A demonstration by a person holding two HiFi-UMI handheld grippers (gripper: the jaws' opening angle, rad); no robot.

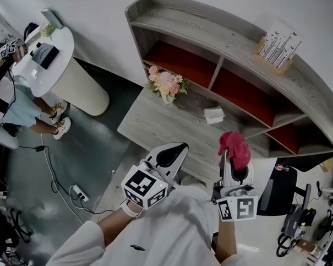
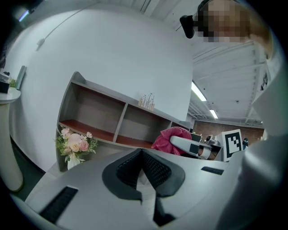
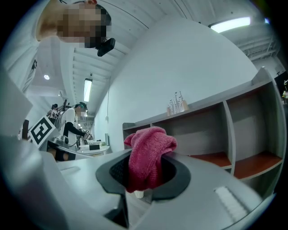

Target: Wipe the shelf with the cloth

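**Item 1.** Crimson knitted cloth [image 3: 148, 150], bunched, clamped between the jaws of the right hand-held gripper [image 3: 143, 177]. It sits low and centre-right in the head view, held in the air well short of the shelf.

**Item 2.** Left hand-held gripper [image 2: 142, 155]: jaws closed together, nothing between them.

**Item 3.** Grey wood-grain shelf unit with red compartment floors [image 1: 182, 27], arcing across the upper right of the head view. Wiping is judged not yet begun.

**Hazards.**
- A pink-and-white flower posy [image 1: 167, 85] and a small white box [image 1: 214, 115] stand on the grey tabletop [image 1: 150, 126] in front of the compartments. A wide sweep could topple either.
- A pale holder of printed cards [image 1: 277, 47] on the top board could likewise be pushed off.
- Most of the cloth's bulk stands above the jaws, so a hard drag might pull it free.

**Not determinable.**
- The compartments at the right edge of the frame are cut off.
- The cloth's full spread cannot be judged.
- The print on the cards is too small to read.
- Dust or marks on the shelf boards cannot be made out.
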